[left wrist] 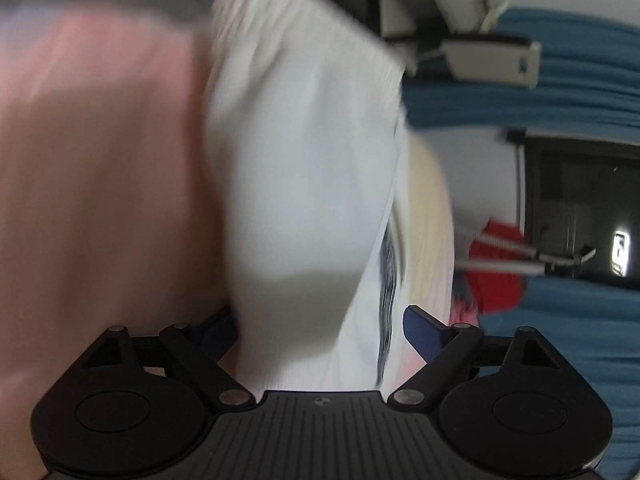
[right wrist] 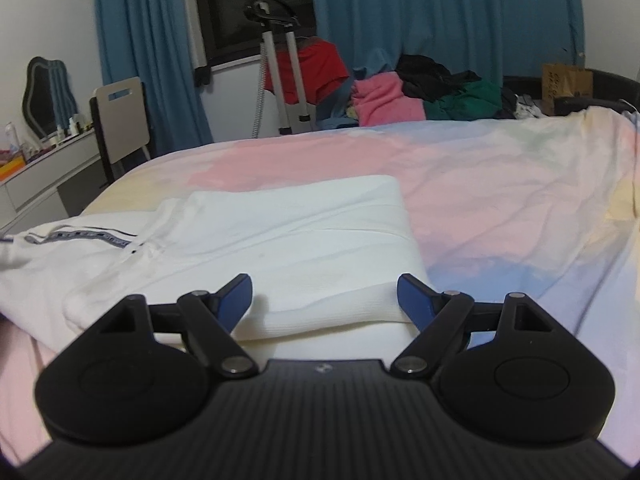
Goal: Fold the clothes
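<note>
One white ribbed-knit garment (right wrist: pixel 256 240) lies on the bed, folded over on itself, with a dark patterned band along its left part and a thick folded edge nearest the right wrist camera. The right gripper (right wrist: pixel 324 296) hovers just over that near edge, its jaws spread wide with nothing between them; the blue pads (right wrist: pixel 236 296) sit on either side of the fold, and I cannot tell whether they touch the cloth.

In the left wrist view the picture is rolled sideways and blurred. The same white garment (left wrist: pixel 304 184) fills the middle, running down between the blue fingertips of the left gripper (left wrist: pixel 320 332). Its jaws stand wide apart; the cloth hides the left pad in part, and contact cannot be judged through the blur.

The bed's pastel sheet (right wrist: pixel 500 200), in pink, blue and pale yellow patches, spreads beneath the garment. At the far side of the bed sits a heap of clothes (right wrist: pixel 432 88) in pink, black and green, beside a red cloth (right wrist: pixel 316 68) hanging on a standing garment steamer (right wrist: pixel 276 60). Teal curtains (right wrist: pixel 440 12) cover the wall around a dark window. At the left a grey chair (right wrist: pixel 120 120) stands near a white worktop (right wrist: pixel 44 168) with small bottles and a mirror.
</note>
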Motion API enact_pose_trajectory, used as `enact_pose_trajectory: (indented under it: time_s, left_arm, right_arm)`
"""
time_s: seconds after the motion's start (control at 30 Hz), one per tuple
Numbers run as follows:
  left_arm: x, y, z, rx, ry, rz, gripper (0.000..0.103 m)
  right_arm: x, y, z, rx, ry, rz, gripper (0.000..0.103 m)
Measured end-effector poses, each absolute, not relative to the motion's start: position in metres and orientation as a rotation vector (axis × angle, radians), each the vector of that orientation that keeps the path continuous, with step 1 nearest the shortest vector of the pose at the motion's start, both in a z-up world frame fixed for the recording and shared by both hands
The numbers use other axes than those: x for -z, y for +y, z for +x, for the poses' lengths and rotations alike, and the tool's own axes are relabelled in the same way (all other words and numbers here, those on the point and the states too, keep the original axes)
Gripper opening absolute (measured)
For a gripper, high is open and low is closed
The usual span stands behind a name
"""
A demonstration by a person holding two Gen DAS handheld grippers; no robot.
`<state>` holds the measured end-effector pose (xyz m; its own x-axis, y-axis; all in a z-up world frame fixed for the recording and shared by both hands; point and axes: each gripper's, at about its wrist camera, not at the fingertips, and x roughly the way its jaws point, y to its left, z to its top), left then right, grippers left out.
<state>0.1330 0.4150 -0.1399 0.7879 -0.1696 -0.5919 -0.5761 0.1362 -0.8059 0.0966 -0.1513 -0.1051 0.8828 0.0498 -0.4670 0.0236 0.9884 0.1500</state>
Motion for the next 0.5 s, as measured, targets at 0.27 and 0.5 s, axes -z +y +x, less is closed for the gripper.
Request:
enact_pose_trajectory:
  time_s: [0.27,0.5]
  left_arm:
    - [0.131,0.438,0.14,-0.405,0.545,-1.235,0.034]
    - [0.073,0.387,0.135,-0.418,0.45,-0.948,0.016]
  right_arm:
    - [0.125,-0.116,0.113,-0.127,0.535,0.02,0.083]
    - [0.122,-0.113,0.112,-0.139,0.531,0.002,0.081]
